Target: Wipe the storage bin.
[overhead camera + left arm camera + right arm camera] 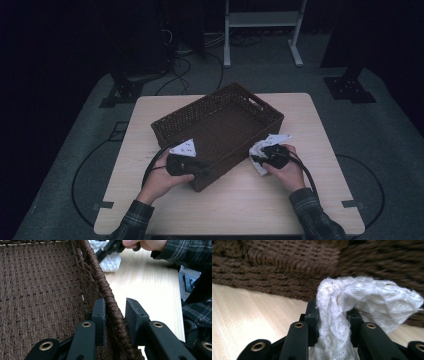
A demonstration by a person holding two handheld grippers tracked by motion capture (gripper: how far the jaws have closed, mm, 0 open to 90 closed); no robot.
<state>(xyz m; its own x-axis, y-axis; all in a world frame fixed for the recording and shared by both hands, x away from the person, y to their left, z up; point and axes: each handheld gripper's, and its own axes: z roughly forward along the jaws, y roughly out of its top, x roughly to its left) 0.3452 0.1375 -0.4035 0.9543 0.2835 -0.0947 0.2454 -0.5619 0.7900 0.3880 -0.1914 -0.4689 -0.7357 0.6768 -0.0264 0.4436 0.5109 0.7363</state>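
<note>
So far the cloth (pixel 260 151) is picked up but not yet put away: the right gripper (pixel 333 315) has its jaws pinching a bunched fold of the white cloth, which stands up between them and flops over to the side in the right gripper view. In the high view it sits just outside the basket (pixel 218 131), touching or nearly touching the wall near the corner at about 4 o'clock from the basket's middle. The basket's floor looks bare, so the drop itself, as I judge it, is what remains: lift, cross the rim, let go.

The left gripper (pixel 113 312) straddles the basket's near wall at roughly 7 o'clock, one jaw inside and one outside. The inner jaw lies against the weave while a gap shows at the outer one, so I read it as steadying the wall, and I cannot tell how firmly it bites.

The woven rim rises above the cloth, so the right hand must clear that edge first. Open room lies on the tabletop (pixel 300 120) toward 3 o'clock and along the near edge at 6 o'clock; the basket's interior is wide and free, with the handle slot at 1 o'clock well apart.
</note>
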